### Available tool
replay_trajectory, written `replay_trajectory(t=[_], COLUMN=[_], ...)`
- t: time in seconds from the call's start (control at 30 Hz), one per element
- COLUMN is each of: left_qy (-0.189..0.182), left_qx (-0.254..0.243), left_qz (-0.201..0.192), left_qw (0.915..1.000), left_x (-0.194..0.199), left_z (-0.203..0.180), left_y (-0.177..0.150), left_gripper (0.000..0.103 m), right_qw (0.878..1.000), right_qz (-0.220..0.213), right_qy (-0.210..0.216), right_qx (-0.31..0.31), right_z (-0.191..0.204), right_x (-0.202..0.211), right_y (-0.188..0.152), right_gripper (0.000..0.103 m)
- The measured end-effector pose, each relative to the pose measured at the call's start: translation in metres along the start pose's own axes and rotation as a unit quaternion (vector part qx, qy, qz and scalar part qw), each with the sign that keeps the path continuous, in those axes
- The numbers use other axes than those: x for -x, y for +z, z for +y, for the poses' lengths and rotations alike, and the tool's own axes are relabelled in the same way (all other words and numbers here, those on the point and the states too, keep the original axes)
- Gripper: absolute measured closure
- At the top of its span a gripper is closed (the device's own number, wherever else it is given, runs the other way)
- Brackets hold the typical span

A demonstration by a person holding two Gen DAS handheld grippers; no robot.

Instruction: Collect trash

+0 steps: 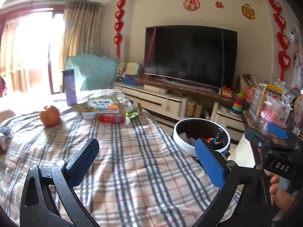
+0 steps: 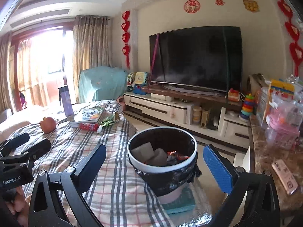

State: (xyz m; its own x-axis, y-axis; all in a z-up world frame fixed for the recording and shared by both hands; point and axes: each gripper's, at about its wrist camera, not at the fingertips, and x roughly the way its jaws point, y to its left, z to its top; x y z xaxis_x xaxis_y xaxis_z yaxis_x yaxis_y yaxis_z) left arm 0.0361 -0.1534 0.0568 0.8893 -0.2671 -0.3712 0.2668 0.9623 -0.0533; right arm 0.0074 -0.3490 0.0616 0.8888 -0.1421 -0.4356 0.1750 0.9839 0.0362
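Observation:
A round white bin with a black liner (image 2: 166,166) stands right of the plaid-covered table (image 2: 113,170); it holds grey pieces and orange-red wrappers. It also shows in the left wrist view (image 1: 200,136). A red wrapper (image 1: 110,118) (image 2: 88,126), a green wrapper (image 1: 132,112) (image 2: 108,122) and a small white item (image 1: 127,121) lie at the table's far end. My left gripper (image 1: 149,158) is open and empty above the table. My right gripper (image 2: 155,166) is open and empty, with the bin ahead between its fingers.
An orange fruit (image 1: 50,118), a purple bottle (image 1: 70,87) and a book (image 1: 102,106) sit at the table's far end. A TV (image 1: 189,56) on a low cabinet stands behind. A cluttered marble counter (image 2: 270,151) with a pink remote (image 2: 284,176) is at right.

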Motion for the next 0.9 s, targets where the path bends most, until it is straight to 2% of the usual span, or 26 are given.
replay_trajectory(t=[0.33,0.53,0.63,0.9], left_qy=[0.043,0.063,0.074,0.082], left_qx=[-0.008,-0.014,-0.019,-0.009], left_qz=[-0.008,-0.018,-0.027,-0.02], left_qw=[0.999,0.9977,0.9967,0.9964], left_x=[0.004,0.008,0.011,0.01], left_z=[0.01,0.011,0.012,0.023], left_y=[-0.031,-0.036,-0.037,-0.039], left_gripper=[0.0,0.0,0.0,0.0], right_qw=[1.0,0.998,0.998,0.998], right_qz=[-0.01,-0.025,-0.027,-0.035], right_qy=[-0.018,-0.057,-0.052,-0.046], right_qx=[-0.016,0.015,0.017,0.008], right_z=[0.002,0.014,0.016,0.015], right_x=[0.007,0.01,0.01,0.01], right_y=[-0.033,-0.041,-0.041,-0.042], right_gripper=[0.0,0.0,0.0,0.0])
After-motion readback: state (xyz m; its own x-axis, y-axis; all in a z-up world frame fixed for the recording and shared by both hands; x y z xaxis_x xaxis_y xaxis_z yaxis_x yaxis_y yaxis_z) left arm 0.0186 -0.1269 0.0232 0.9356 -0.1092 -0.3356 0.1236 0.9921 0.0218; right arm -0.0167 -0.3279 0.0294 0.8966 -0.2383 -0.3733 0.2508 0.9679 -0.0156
